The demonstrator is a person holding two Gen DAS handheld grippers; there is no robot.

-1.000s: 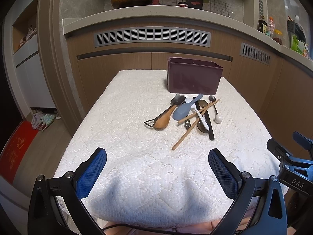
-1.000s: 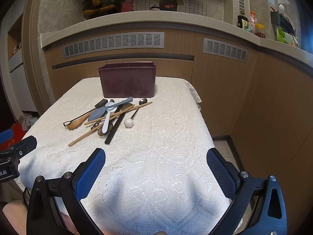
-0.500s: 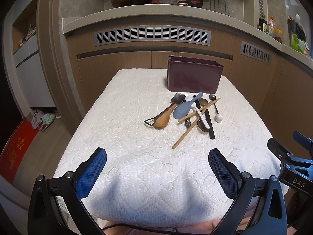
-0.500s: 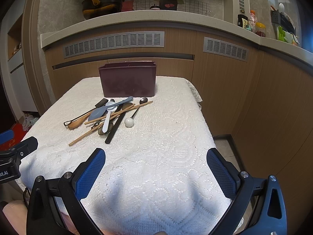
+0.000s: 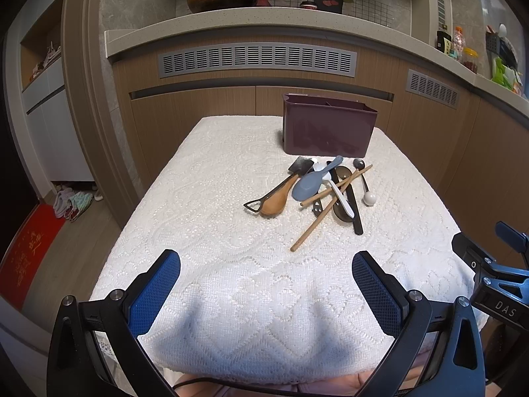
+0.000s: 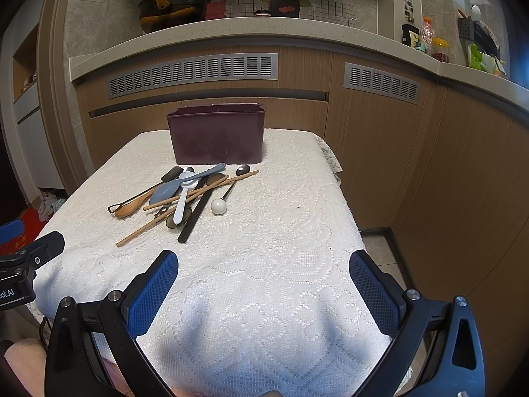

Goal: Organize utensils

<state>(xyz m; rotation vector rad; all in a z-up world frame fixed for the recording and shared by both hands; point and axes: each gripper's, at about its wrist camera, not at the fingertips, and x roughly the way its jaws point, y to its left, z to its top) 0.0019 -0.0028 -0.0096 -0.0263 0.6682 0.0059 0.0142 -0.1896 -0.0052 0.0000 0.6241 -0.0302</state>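
Observation:
A heap of utensils lies on the white lace tablecloth (image 5: 231,264): a wooden spoon (image 5: 277,198), a grey-blue rice paddle (image 5: 310,183), wooden chopsticks (image 5: 327,211), a black-handled utensil (image 5: 355,211) and a thin spoon with a white ball end (image 5: 369,198). Behind them stands a dark maroon utensil box (image 5: 327,129). The same heap (image 6: 185,195) and box (image 6: 216,135) show in the right wrist view. My left gripper (image 5: 266,279) is open at the table's near edge, well short of the heap. My right gripper (image 6: 264,279) is open too, holding nothing.
A wood-panelled counter (image 5: 258,66) with vent grilles wraps behind and right of the table. A pot (image 6: 172,8) and bottles (image 6: 426,38) sit on its top. Shoes (image 5: 72,200) and a red mat (image 5: 26,261) lie on the floor at left.
The box and utensils sit slightly higher in both views than a second ago; both grippers have shifted only slightly. Nothing was taken hold of.

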